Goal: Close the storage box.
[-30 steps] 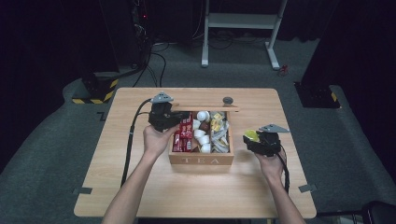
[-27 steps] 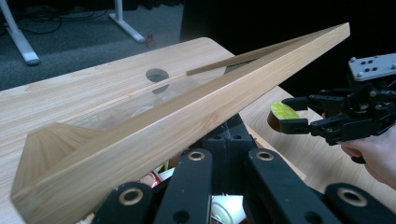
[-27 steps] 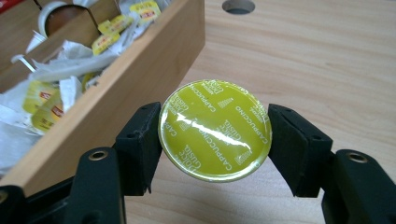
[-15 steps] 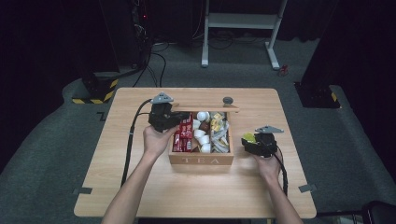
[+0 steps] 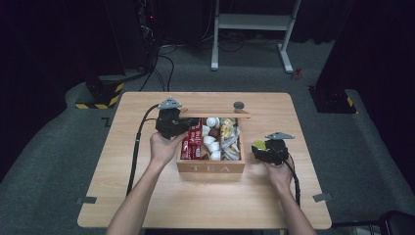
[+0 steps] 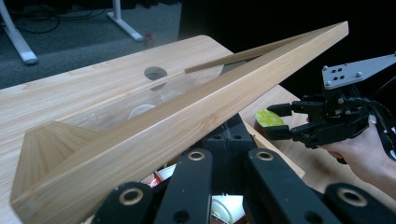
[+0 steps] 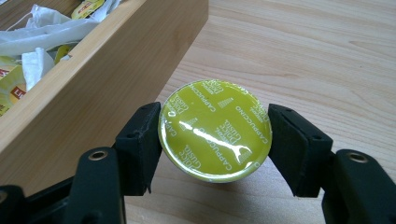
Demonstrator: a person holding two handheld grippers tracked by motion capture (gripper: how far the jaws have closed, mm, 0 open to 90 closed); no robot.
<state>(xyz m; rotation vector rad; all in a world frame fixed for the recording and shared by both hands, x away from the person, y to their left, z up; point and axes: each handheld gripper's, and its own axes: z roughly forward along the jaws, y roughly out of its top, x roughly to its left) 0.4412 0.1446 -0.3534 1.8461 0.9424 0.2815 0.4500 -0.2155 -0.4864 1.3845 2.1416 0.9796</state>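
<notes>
1. Right gripper (image 7: 215, 140) is clamping a yellow-green capsule (image 7: 215, 130); one black jaw is pressing on each side of it. The foil lid is facing the camera and reads "CAPPUCCINO".
2. In the high view, the right gripper (image 5: 262, 149) is sitting just beside the right wall of the wooden box (image 5: 210, 167), with the capsule (image 5: 258, 145) outside the box, above the table (image 5: 147, 196). Whether the capsule is touching the table: cannot tell.
3. Left gripper (image 5: 178, 126) is working at the box's back left corner, where the raised lid (image 5: 215, 115) is standing on edge along the back.
4. In the left gripper view, the lid (image 6: 187, 112) is crossing right over the jaws (image 6: 224, 186). Jaws are sitting close together, but whether they are pinching the lid or just under it: cannot tell.
5. The same view is picking up the right gripper (image 6: 327, 121) farther off, with the capsule (image 6: 268, 118) in its jaws.
6. The box front is reading "TEA". Inside are red packets (image 5: 192, 139) on the left, white capsules (image 5: 213, 142) in the middle and pale sachets (image 5: 229, 139) on the right.
7. A small dark round knob (image 5: 239, 105) is lying on the table behind the lid.
</notes>
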